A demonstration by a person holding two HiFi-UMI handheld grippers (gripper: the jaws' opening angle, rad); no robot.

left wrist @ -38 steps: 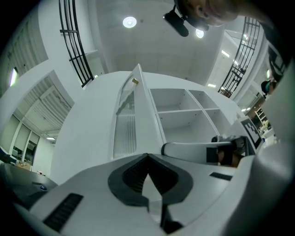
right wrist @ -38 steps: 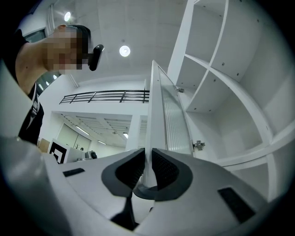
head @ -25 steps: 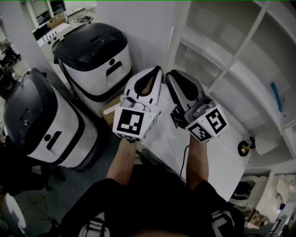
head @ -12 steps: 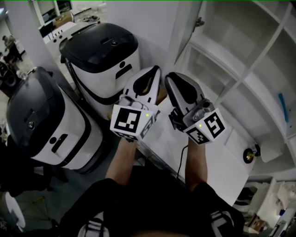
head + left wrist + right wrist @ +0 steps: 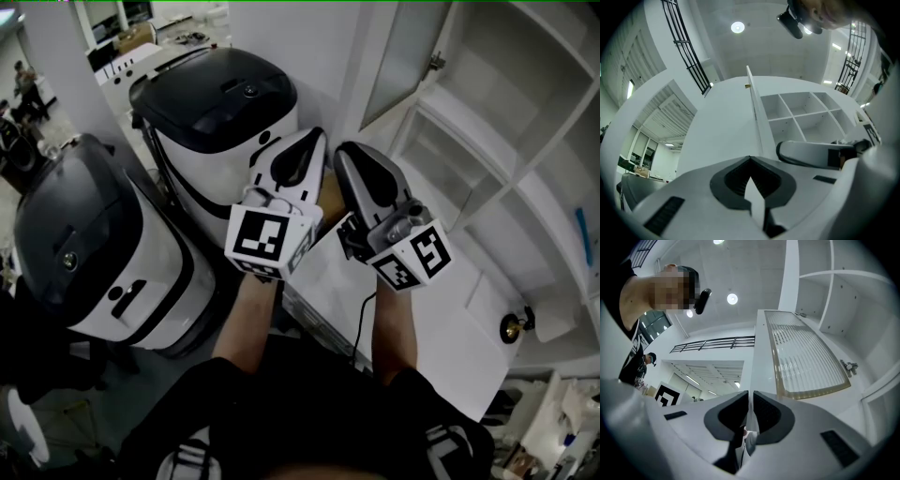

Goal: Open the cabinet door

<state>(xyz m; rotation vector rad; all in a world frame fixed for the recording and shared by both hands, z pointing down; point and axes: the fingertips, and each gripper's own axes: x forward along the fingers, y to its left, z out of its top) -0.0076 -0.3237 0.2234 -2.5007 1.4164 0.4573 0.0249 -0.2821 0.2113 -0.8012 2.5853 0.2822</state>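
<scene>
White glass-panelled cabinet door (image 5: 806, 352) edge between right gripper (image 5: 751, 394) jaws.

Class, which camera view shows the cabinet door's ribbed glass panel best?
The right gripper view: the glass panel faces it, ribs plain. The head view shows it slanted and grey; the left gripper view shows only the cabinet door edge-on.
</scene>
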